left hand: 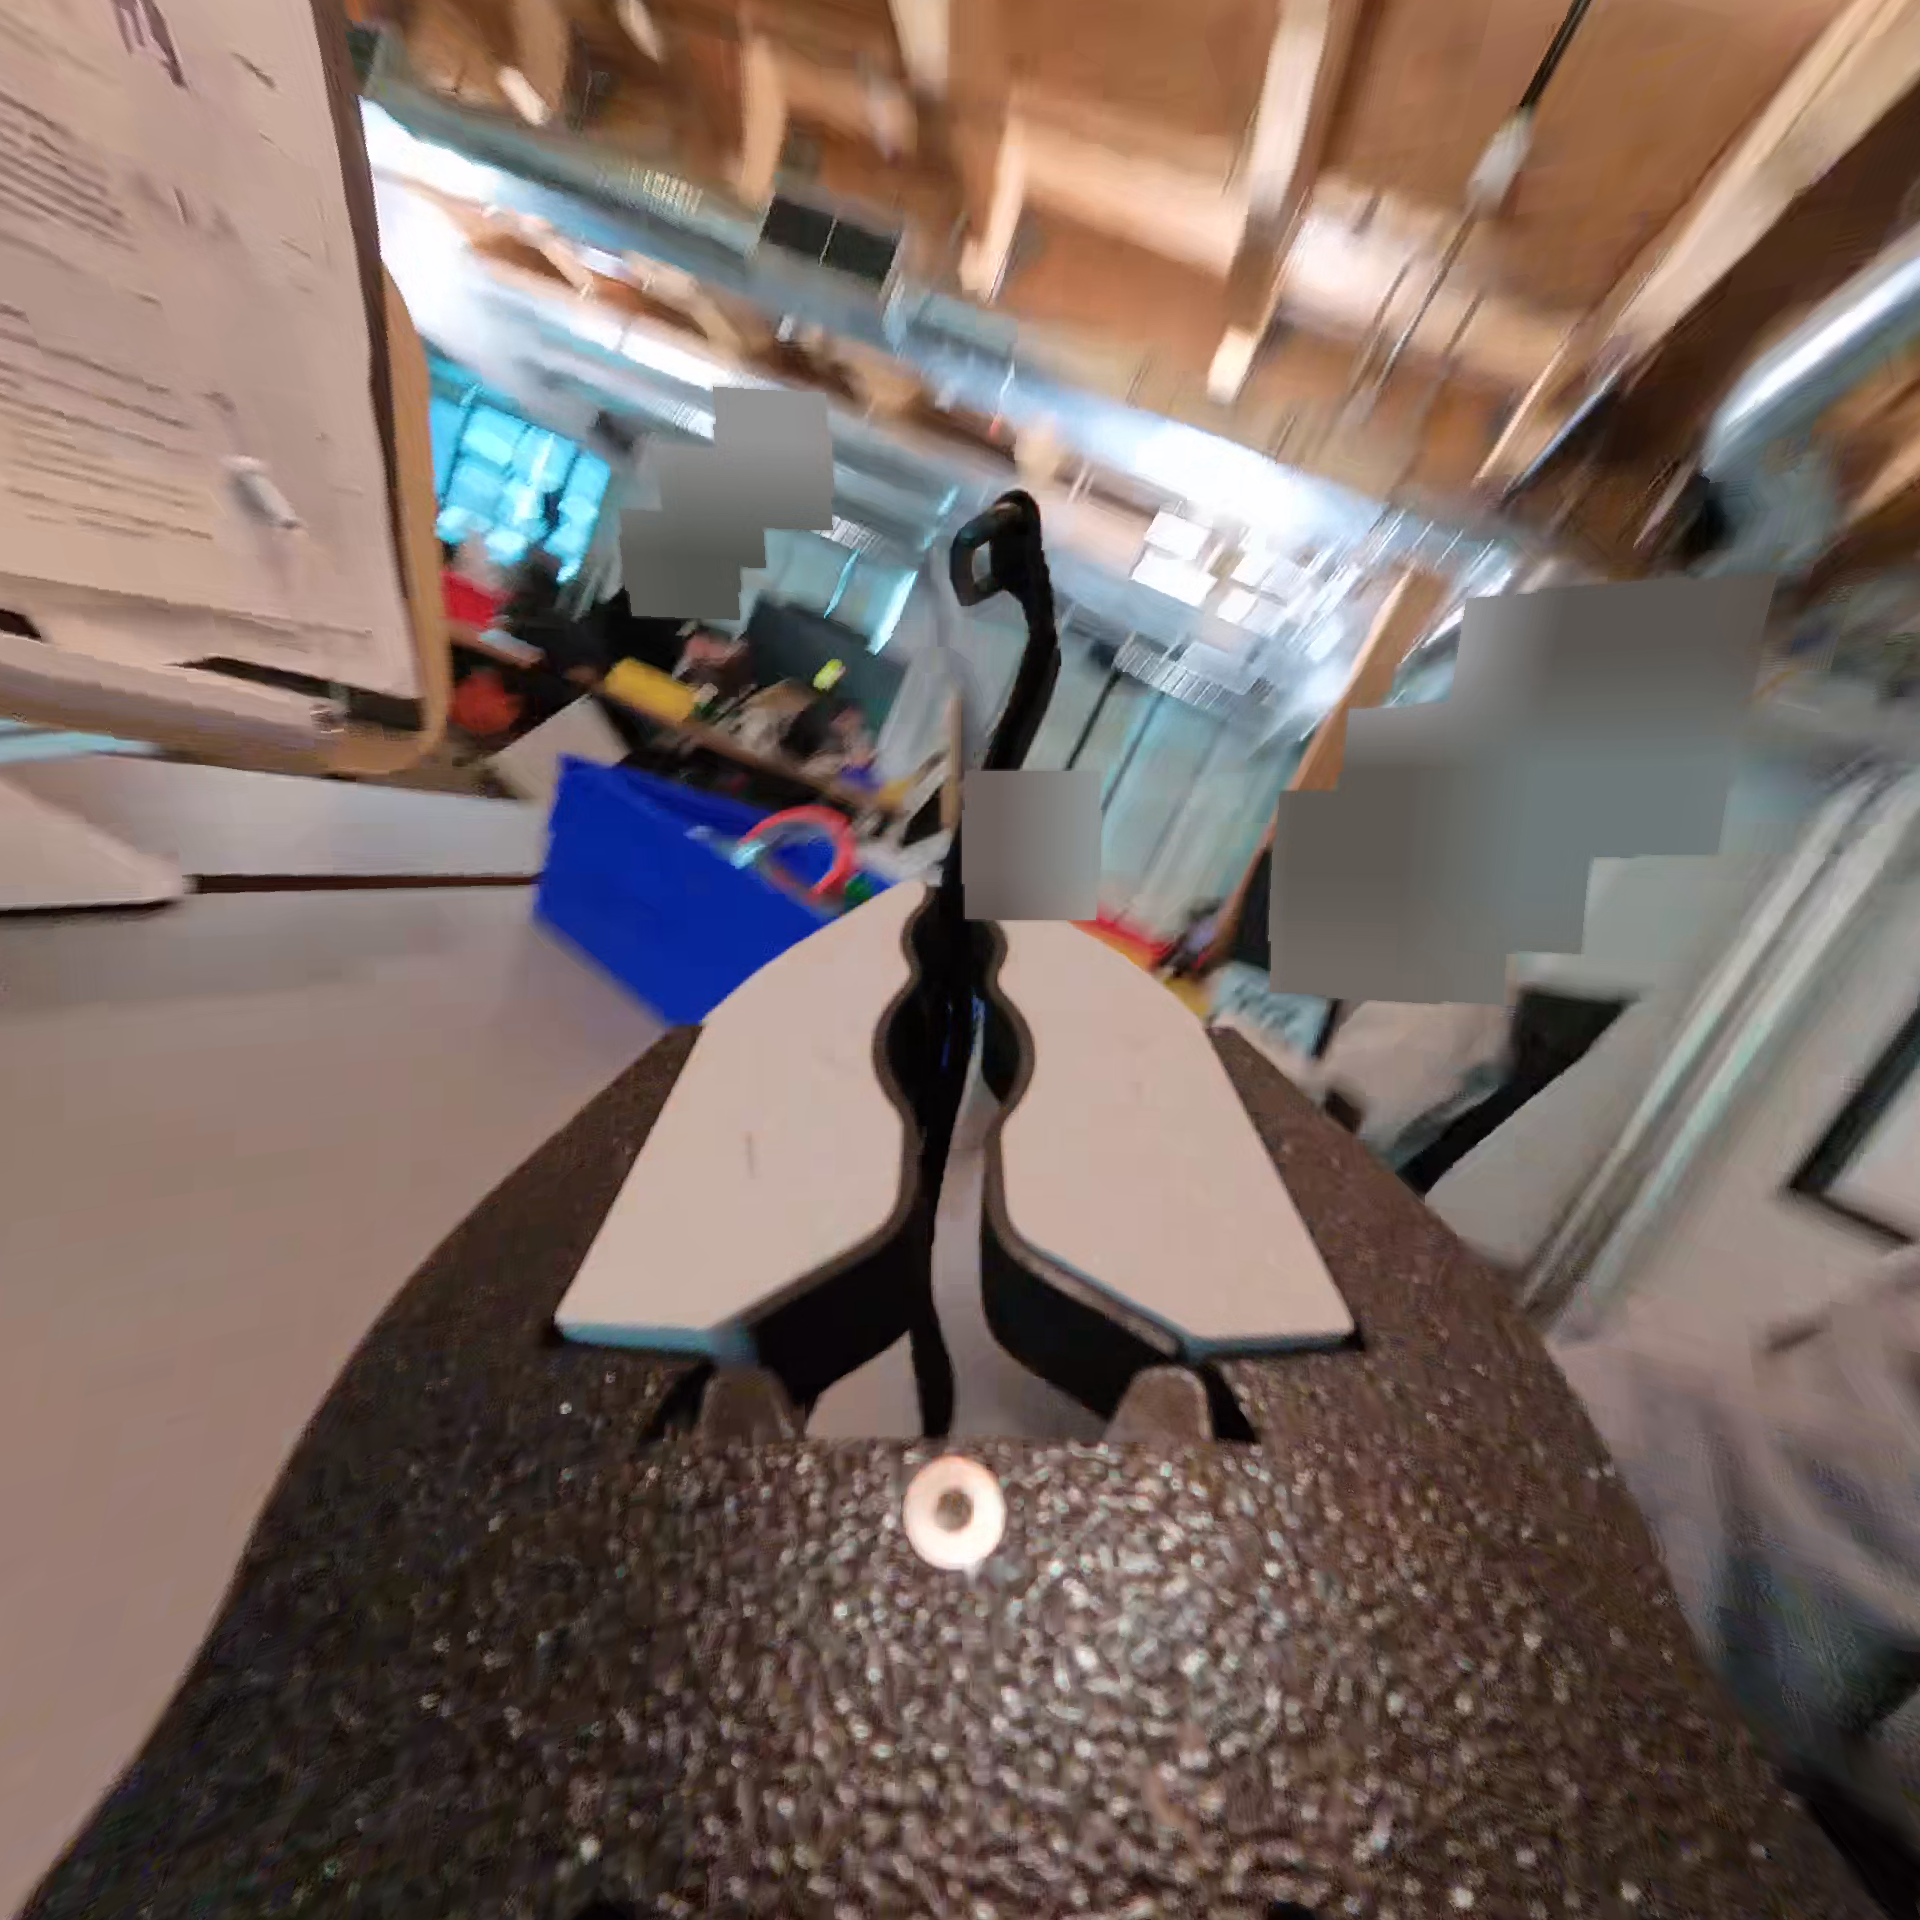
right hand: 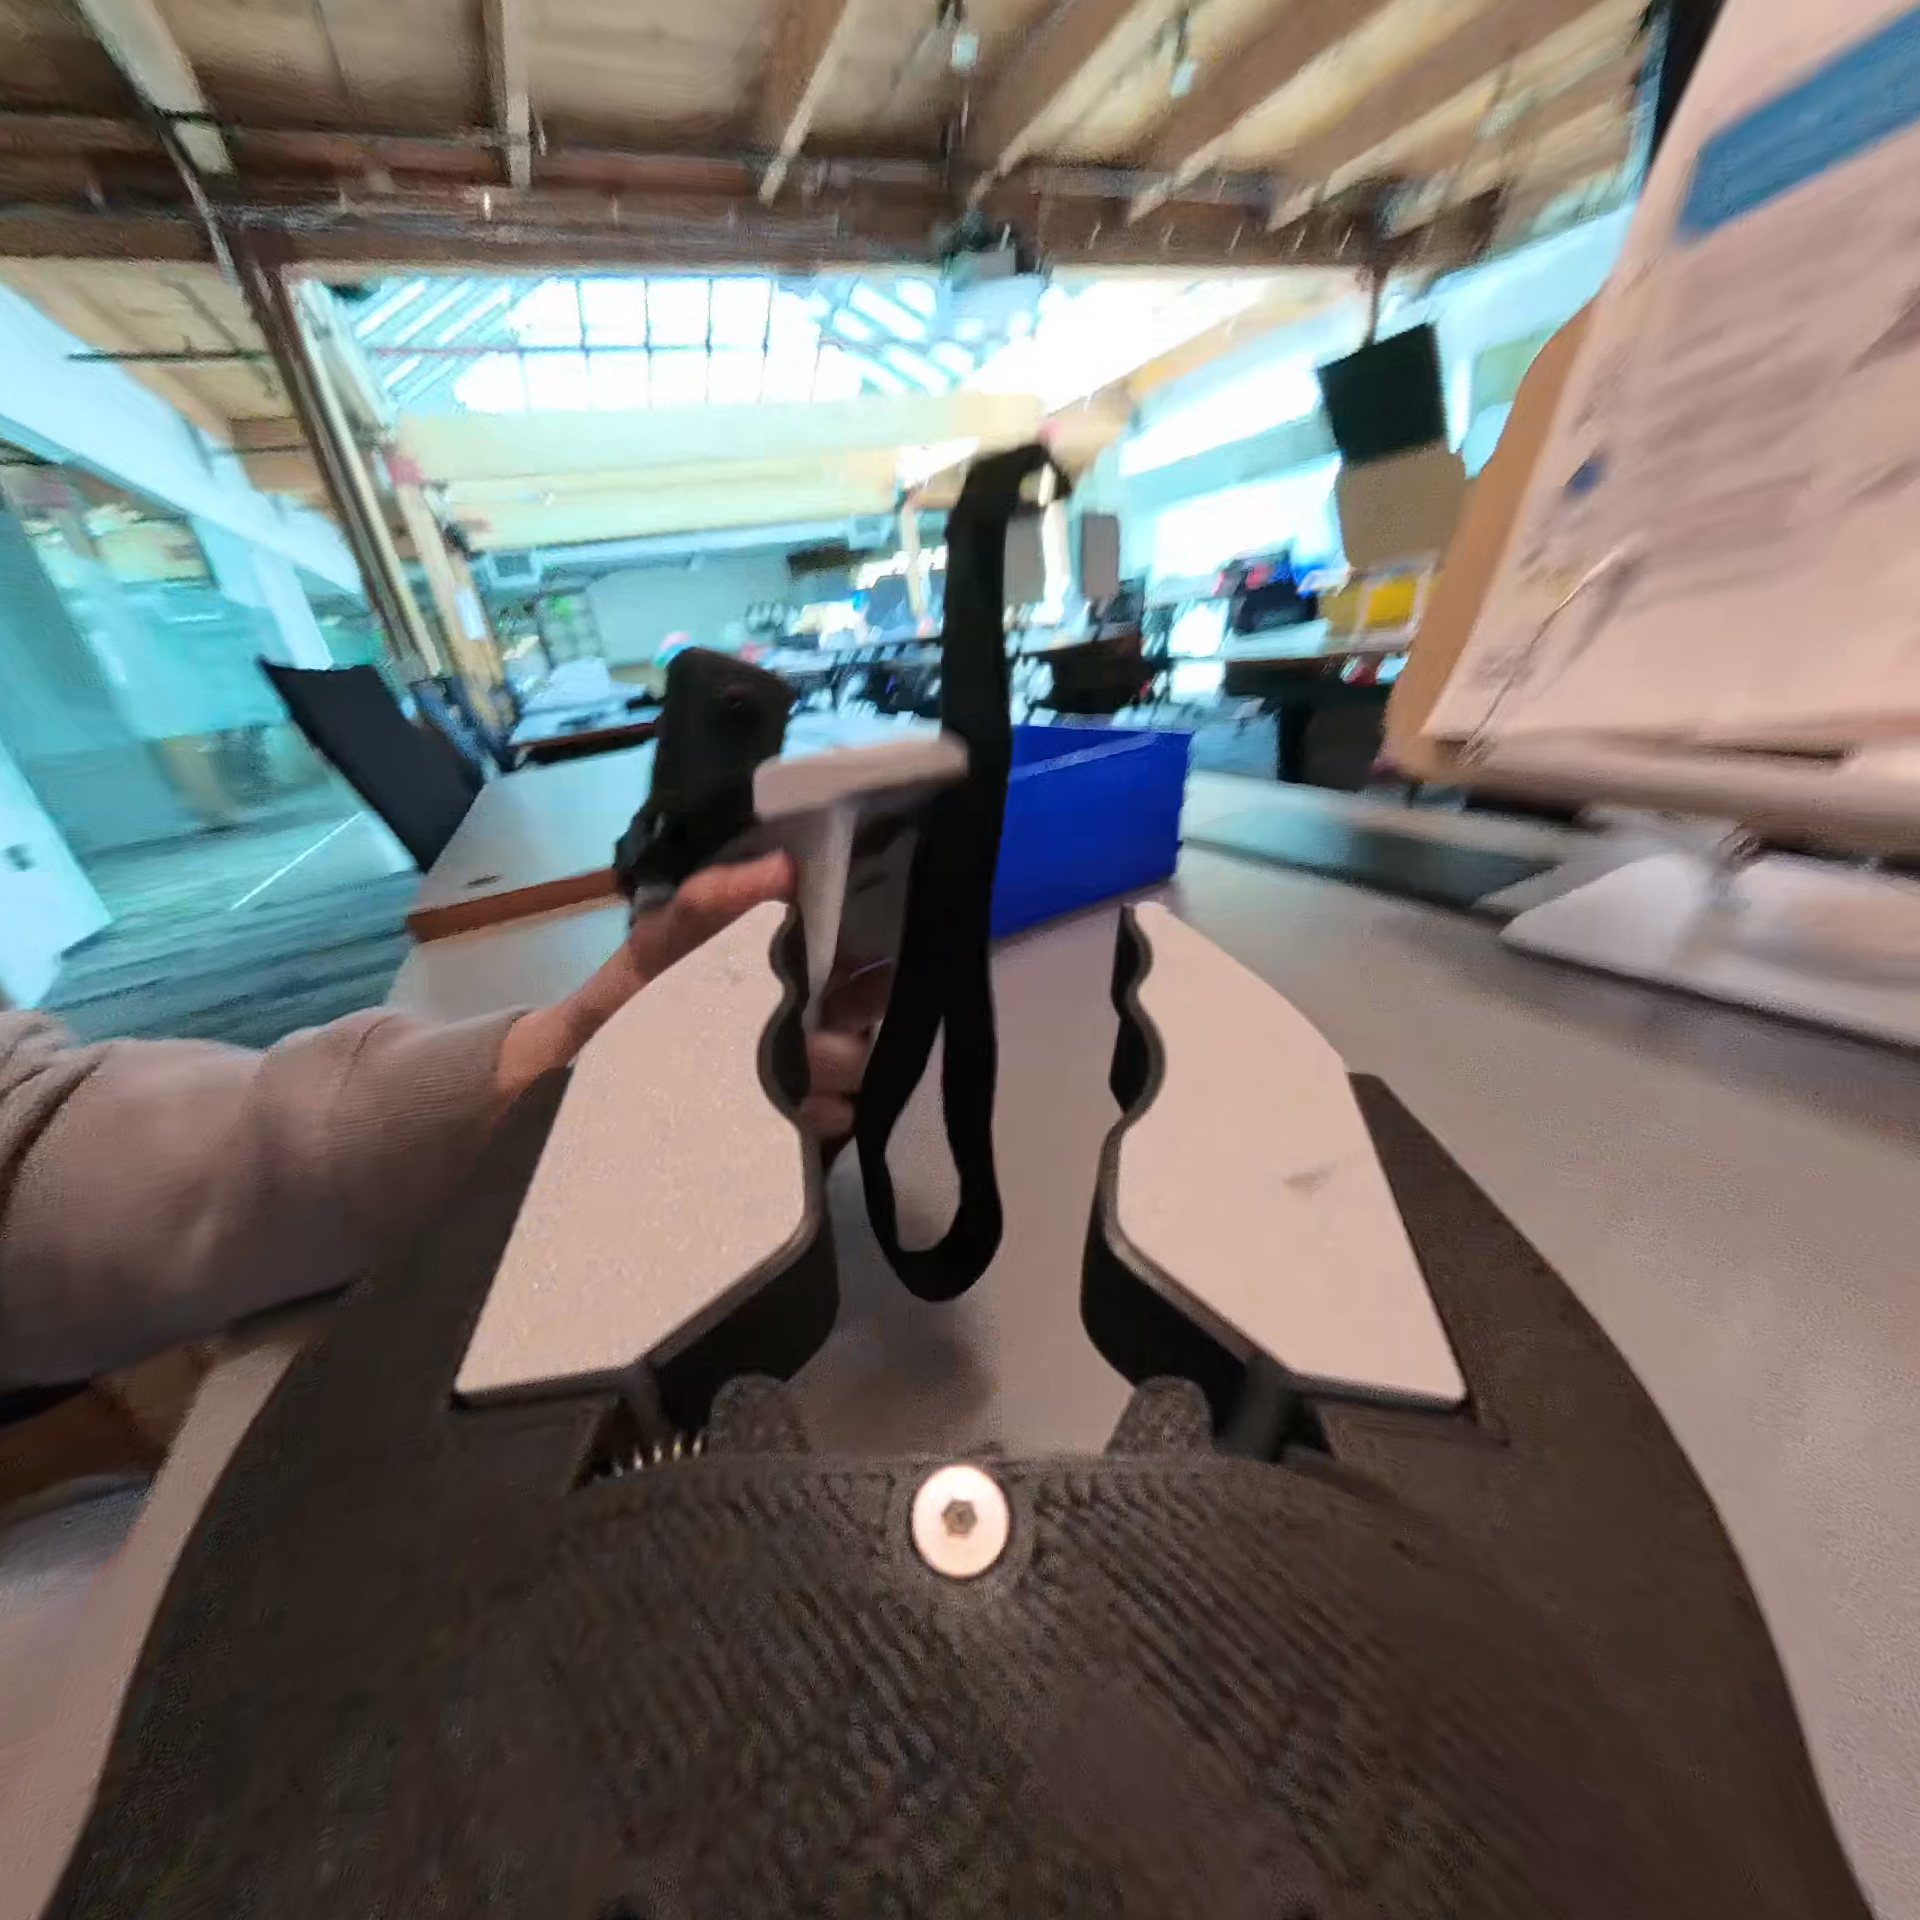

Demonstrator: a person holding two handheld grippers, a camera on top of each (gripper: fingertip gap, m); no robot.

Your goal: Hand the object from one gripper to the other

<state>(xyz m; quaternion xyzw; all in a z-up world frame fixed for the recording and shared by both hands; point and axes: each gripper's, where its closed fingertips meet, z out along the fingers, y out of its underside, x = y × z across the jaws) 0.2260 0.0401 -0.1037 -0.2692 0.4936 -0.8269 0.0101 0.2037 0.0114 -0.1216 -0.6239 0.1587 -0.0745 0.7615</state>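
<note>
Above grey table (right hand: 1558,1091) | left gripper (left hand: 951,935) clamps black strap (left hand: 1023,644) | right gripper (right hand: 951,997) spread apart | papers' writing blurred

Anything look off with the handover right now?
Nothing damaged. The black strap is clamped in the left gripper and its loop dangles between the open fingers of the right gripper, not yet gripped.
</note>
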